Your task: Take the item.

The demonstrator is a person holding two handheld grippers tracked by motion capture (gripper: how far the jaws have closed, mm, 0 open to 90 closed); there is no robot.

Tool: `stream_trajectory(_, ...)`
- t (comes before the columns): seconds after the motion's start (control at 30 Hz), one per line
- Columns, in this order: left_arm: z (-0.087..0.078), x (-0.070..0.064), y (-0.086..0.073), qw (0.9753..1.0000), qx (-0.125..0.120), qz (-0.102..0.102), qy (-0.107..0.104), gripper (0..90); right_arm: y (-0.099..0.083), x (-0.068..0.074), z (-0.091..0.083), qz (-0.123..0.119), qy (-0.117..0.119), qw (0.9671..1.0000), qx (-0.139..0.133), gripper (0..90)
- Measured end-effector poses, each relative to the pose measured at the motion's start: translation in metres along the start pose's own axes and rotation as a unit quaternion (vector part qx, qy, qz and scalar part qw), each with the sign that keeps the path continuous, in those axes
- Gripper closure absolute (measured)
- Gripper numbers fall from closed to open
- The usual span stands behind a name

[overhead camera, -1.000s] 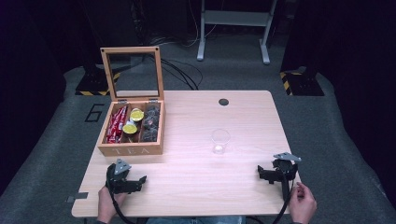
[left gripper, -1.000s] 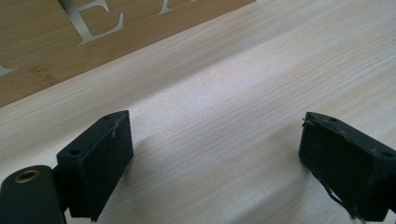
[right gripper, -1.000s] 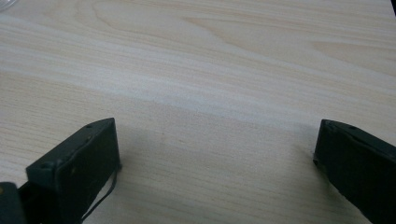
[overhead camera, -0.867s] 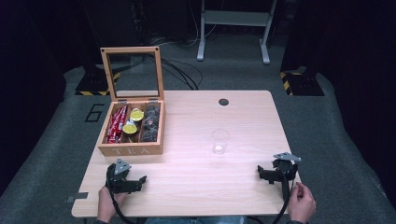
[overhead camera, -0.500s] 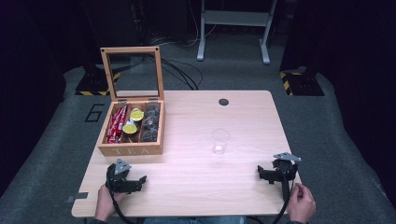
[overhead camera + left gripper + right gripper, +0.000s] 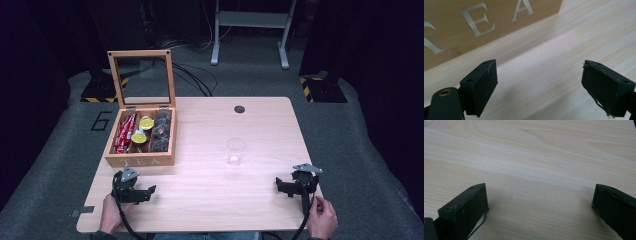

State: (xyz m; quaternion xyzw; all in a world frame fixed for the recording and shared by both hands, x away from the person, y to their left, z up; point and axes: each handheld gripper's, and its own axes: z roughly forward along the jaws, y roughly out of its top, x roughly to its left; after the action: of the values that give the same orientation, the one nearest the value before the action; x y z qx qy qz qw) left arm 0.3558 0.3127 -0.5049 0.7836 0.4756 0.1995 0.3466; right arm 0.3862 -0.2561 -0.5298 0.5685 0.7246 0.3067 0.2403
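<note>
In the left gripper view the tea box [image 6: 474, 30] runs off the top and left edges, its lettering clipped. The dark items [image 6: 161, 131] in its right compartment are too small to identify. The person's hands [image 6: 322, 217] are cut at the bottom edge.

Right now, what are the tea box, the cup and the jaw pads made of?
Tea box: light wood, matte, visible grain, pale inlaid letters; lid looks like a glass or clear plastic pane.
Cup: clear plastic or glass, see-through.
Jaw pads: black, matte, probably rubber or foam; frayed edges.
</note>
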Motion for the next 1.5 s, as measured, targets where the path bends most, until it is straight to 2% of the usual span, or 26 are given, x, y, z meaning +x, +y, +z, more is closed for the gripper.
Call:
stream_trajectory(0.1, -0.006, 0.004, 0.009, 0.9997, -0.021, -0.014, 0.001, 13.1, 0.000, 0.000, 0.000, 0.000, 0.000, 1.0000, 0.000, 0.0)
stream_trajectory(0.2, -0.012, 0.011, 0.019, 0.9985, -0.043, -0.031, -0.015, 13.0, 0.000, 0.000, 0.000, 0.000, 0.000, 1.0000, 0.000, 0.0)
stream_trajectory(0.27, -0.014, 0.014, 0.026, 0.9978, -0.055, -0.034, -0.017, 12.5, 0.000, 0.000, 0.000, 0.000, 0.000, 1.0000, 0.000, 0.0)
stream_trajectory(0.53, -0.015, 0.018, 0.056, 0.9978, -0.065, -0.012, -0.004, 11.9, 0.000, 0.000, 0.000, 0.000, 0.000, 1.0000, 0.000, 0.0)
stream_trajectory(0.63, -0.012, 0.020, 0.067, 0.9972, -0.072, -0.009, -0.016, 12.7, 0.000, 0.000, 0.000, 0.000, 0.000, 1.0000, 0.000, 0.0)
stream_trajectory(0.73, -0.007, 0.020, 0.077, 0.9971, -0.075, -0.004, -0.014, 13.0, 0.000, 0.000, 0.000, 0.000, 0.000, 1.0000, 0.000, 0.0)
stream_trajectory(0.93, 0.000, 0.022, 0.094, 0.9979, -0.062, 0.009, -0.013, 13.3, 0.000, 0.000, 0.000, 0.000, 0.000, 1.0000, 0.000, 0.0)
stream_trajectory(1.03, 0.005, 0.024, 0.099, 0.9980, -0.063, 0.010, -0.003, 14.1, 0.000, 0.000, 0.000, 0.000, 0.000, 1.0000, 0.000, 0.0)
stream_trajectory(1.1, 0.009, 0.025, 0.102, 0.9979, -0.065, 0.003, -0.004, 14.6, 0.000, 0.000, 0.000, 0.000, 0.000, 1.0000, 0.000, 0.0)
stream_trajectory(1.2, 0.014, 0.027, 0.105, 0.9980, -0.063, 0.005, -0.002, 15.9, 0.000, 0.000, 0.000, 0.000, 0.000, 1.0000, 0.000, 0.0)
stream_trajectory(1.37, 0.023, 0.029, 0.112, 0.9982, -0.059, 0.004, 0.002, 21.7, 0.000, 0.000, 0.000, 0.000, 0.000, 1.0000, 0.000, 0.0)
stream_trajectory(1.43, 0.026, 0.029, 0.114, 0.9984, -0.055, 0.009, 0.010, 24.6, 0.000, 0.000, 0.000, 0.000, 0.000, 1.0000, 0.000, 0.0)
stream_trajectory(1.5, 0.029, 0.030, 0.115, 0.9986, -0.052, 0.008, 0.007, 28.0, 0.000, 0.000, 0.000, 0.000, 0.000, 1.0000, 0.000, 0.0)
